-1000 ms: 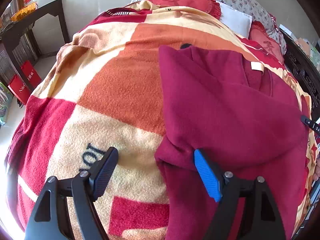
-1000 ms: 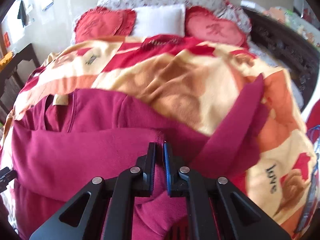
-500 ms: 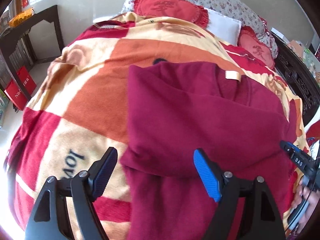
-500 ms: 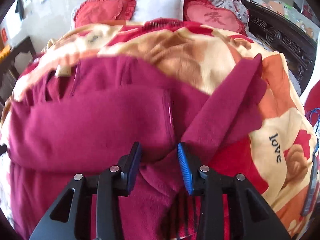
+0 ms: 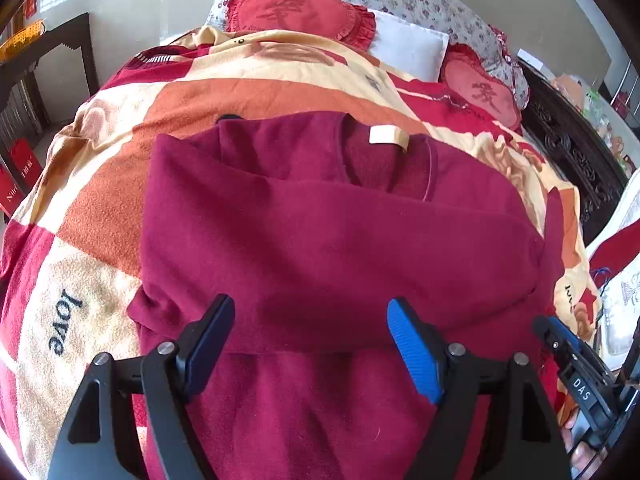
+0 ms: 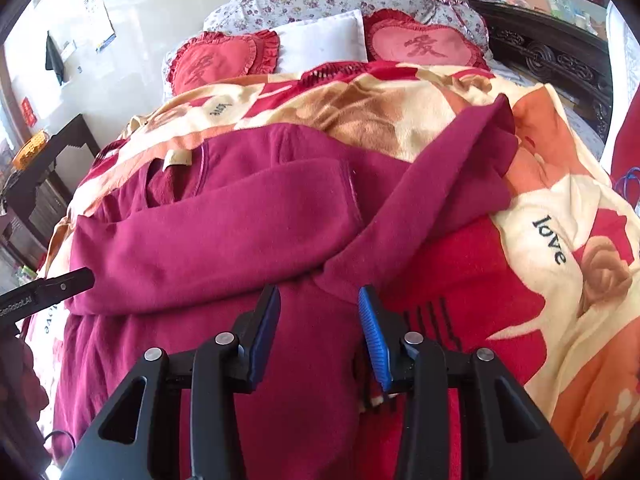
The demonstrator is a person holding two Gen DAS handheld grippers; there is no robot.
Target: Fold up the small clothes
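Spread flat on the blanket (image 5: 100, 208): maroon sweater (image 5: 320, 248), one sleeve (image 6: 224, 232) folded across the chest. Left gripper (image 5: 310, 344) spread wide, holding nothing. Right gripper (image 6: 319, 328) parted, empty, above the hem. Best next: pinch the other sleeve (image 6: 448, 168) near its cuff, lay across squarely. A second ago, right gripper clamped on the first sleeve's cuff; since released.

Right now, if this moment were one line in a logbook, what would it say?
garment: dark red fleece sweater on patterned blanket | one sleeve folded across | other sleeve out | left gripper: open | right gripper: open
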